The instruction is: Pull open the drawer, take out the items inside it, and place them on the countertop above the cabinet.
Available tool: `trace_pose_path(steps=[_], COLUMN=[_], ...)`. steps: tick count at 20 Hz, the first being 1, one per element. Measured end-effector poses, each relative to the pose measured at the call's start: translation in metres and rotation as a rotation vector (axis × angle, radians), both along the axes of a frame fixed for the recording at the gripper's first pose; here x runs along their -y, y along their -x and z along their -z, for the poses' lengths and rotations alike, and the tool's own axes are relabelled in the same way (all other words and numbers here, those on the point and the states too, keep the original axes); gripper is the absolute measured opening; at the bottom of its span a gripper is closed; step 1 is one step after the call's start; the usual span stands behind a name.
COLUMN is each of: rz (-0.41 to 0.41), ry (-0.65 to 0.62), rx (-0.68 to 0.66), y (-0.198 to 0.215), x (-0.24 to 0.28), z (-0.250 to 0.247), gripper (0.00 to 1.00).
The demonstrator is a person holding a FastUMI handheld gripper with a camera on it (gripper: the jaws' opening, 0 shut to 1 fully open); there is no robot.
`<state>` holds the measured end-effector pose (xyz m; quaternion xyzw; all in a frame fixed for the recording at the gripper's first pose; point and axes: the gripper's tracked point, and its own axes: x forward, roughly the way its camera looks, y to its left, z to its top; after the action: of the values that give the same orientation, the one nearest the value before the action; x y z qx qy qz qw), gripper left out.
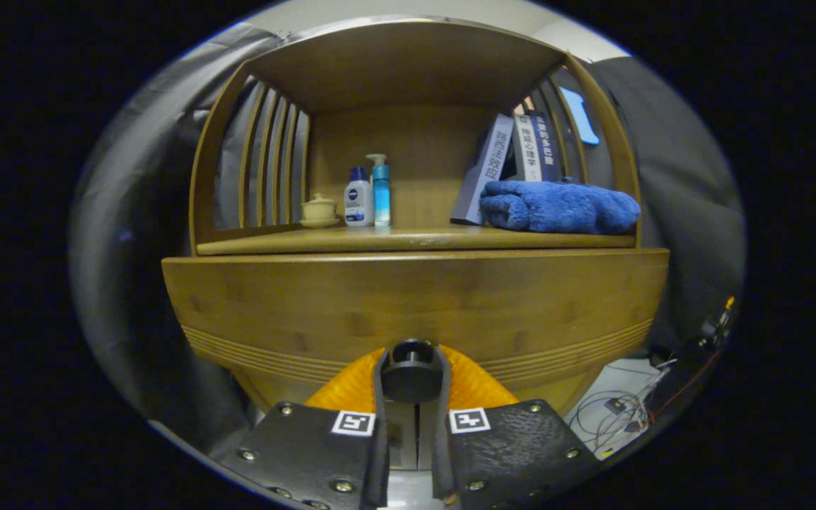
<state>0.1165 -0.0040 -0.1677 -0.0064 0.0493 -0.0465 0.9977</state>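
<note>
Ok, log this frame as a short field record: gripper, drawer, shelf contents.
hand-held gripper: both fingers closed on the round drawer knob
drawer: wooden front facing the camera; how far out it is cannot be told
shelf left: lidded cup, white bottle, blue pump bottle
shelf right: leaning books, folded blue towel
drawer contents: hidden

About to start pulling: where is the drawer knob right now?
In the gripper view the round dark drawer knob sits low on the wooden drawer front, clamped between the two fingers of the tool, below the shelf.
</note>
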Motion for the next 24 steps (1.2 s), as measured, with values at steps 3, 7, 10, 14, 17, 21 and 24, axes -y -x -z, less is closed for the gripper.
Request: trace_pose_path(steps=[3,7,10,14,17,21,24], rz=[0.010,0.027,0.022,0.018,-0.009,-0.033,-0.036], ry=[0.002,-0.033,-0.043,-0.039,-0.046,-0.001,-0.023], rx=[-0.015,-0.021,-0.038,-0.050,-0.077,-0.131,-0.112], y=[0.029,0.066,0.084,0.109,0.118,0.120,0.133], x=[-0.001,-0.005,-0.007,-0.009,-0.011,-0.011,-0.016], z=[0.002,0.005,0.012,0.017,0.020,0.022,0.010], gripper=[0.24,0.24,0.24,0.24,0.24,0.24,0.63])
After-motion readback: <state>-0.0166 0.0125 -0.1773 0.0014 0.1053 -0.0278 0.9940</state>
